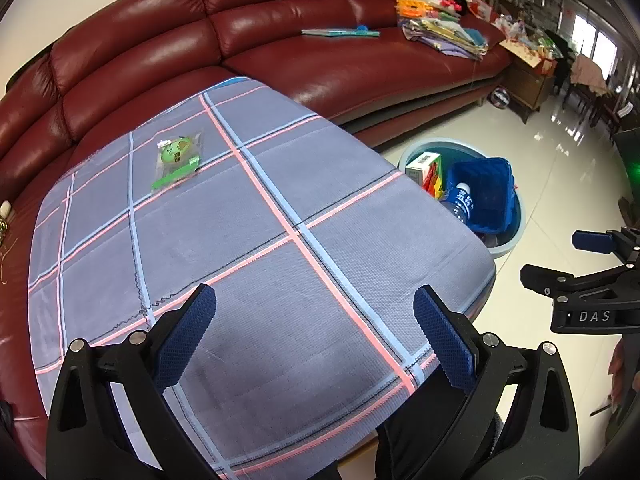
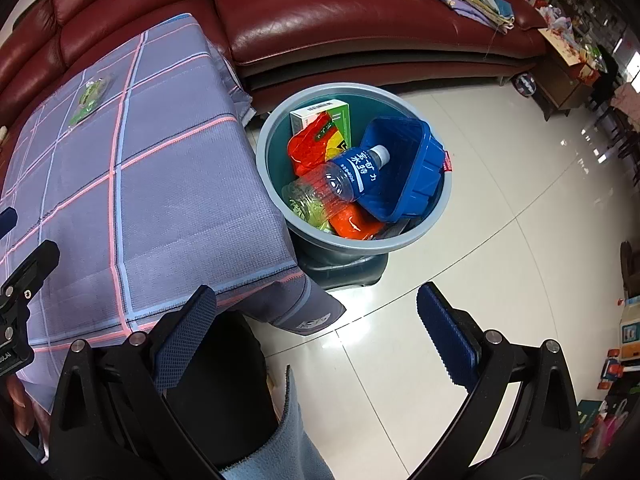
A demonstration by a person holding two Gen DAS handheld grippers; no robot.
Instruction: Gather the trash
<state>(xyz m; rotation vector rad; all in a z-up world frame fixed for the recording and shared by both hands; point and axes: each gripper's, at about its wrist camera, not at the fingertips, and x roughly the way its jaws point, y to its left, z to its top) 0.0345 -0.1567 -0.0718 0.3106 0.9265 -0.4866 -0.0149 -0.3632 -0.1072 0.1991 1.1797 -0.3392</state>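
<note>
One green snack packet [image 1: 178, 159] lies on the far left part of the plaid-covered table [image 1: 260, 240]; the right wrist view shows the packet [image 2: 90, 98] at the table's far corner. My left gripper [image 1: 314, 312] hovers open over the table's near edge, holding nothing. A grey-blue trash bin [image 2: 272, 184] stands on the floor right of the table, holding a plastic bottle [image 2: 340, 180], a blue tub [image 2: 404, 168], a white and green box [image 2: 320, 114] and orange wrappers. My right gripper [image 2: 316, 312] hangs open and bare above the floor in front of the bin. It also shows at the right edge as the right gripper [image 1: 560, 260].
A dark red leather sofa [image 1: 280, 40] curves behind the table, with a book [image 1: 340, 32] and a heap of papers and toys [image 1: 440, 20] on it. Glossy white floor tiles [image 2: 500, 240] spread to the right. A person's dark trouser leg [image 2: 216, 392] is below the table edge.
</note>
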